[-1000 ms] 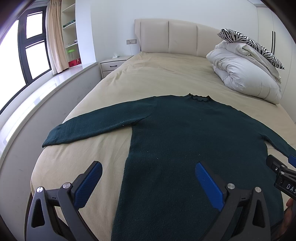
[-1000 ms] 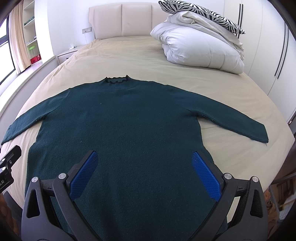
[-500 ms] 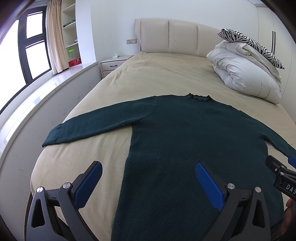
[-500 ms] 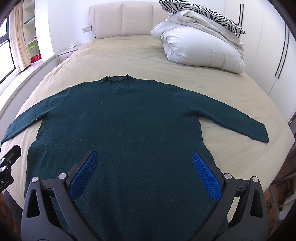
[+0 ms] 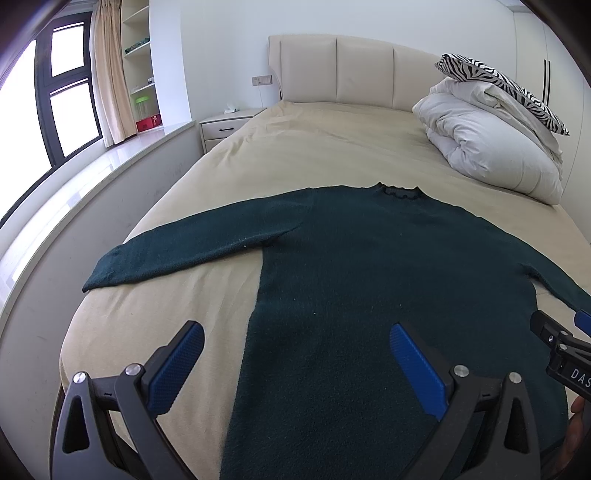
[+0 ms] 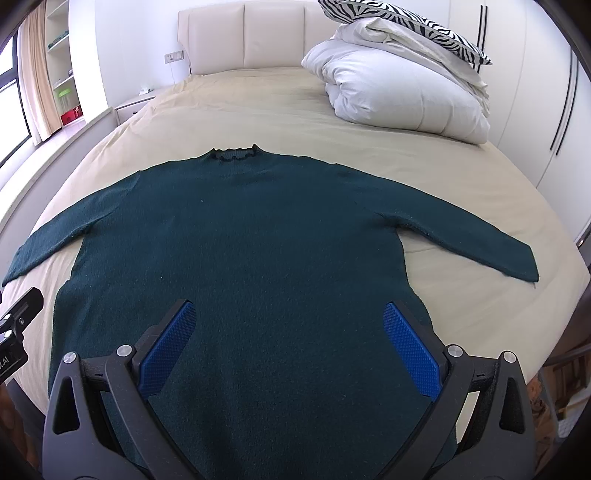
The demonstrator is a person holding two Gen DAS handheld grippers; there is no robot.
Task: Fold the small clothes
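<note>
Nothing has shifted over the last second: on the bed (image 6: 258, 107) the dark green sweater (image 6: 258, 236) still lies flat, sleeves spread (no fold yet). We hold the left gripper (image 5: 295, 354) and right gripper (image 6: 288, 332) above its hem, jaws wide, empty.

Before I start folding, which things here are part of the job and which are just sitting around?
Part of the job:
- green sweater, spread flat on the bed, sleeves out
- left gripper, open
- right gripper, open

Just lying about:
- white duvet, bundled near the headboard
- zebra pillow on top of it
- nightstand
- shelves
</note>
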